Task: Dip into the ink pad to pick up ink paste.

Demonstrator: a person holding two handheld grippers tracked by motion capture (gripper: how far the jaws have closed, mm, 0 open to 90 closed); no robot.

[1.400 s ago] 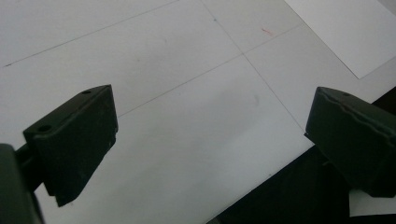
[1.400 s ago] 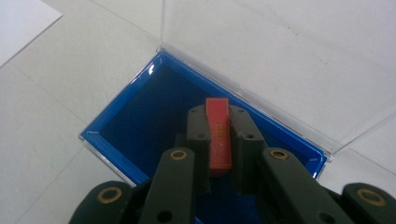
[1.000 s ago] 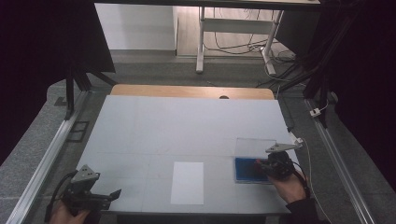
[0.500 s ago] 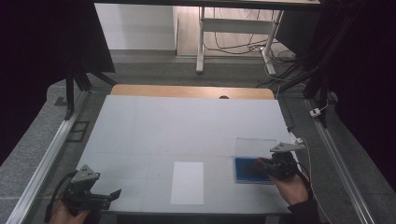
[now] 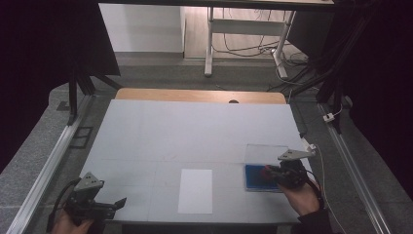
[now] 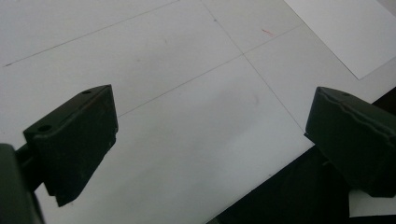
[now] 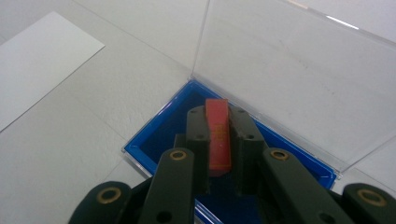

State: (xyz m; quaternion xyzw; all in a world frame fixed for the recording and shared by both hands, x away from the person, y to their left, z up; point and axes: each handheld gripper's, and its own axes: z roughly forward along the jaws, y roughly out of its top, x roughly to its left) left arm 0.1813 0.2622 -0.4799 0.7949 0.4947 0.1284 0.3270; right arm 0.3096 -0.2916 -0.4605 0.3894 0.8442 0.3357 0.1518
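A small flat red piece — thin, oblong, standing on edge — is clamped between the two black jaws of the right gripper, with its top end poking out past the jaw tips. It hangs just over the blue tray of a shallow case, near the tray's back wall; whether its lower edge touches the blue floor cannot be told, since the jaws cover it. The clear hinged lid of the case stands open, tilted back away from the gripper, and the table's grey surface shows through it.

In the high view the same blue tray sits at the near right part of the white table top, with the clear lid rising behind it. The right gripper reaches into the tray from the right, the red piece a small bright spot at its tip, and the person's right hand grips its body from below.

Left of the case, well apart from it, a white sheet of paper lies flat near the table's front edge. Farther left, at the near left corner, the left gripper is held level in the person's left hand — its jaws stand wide apart with nothing between them, just over the bare table by the front edge.
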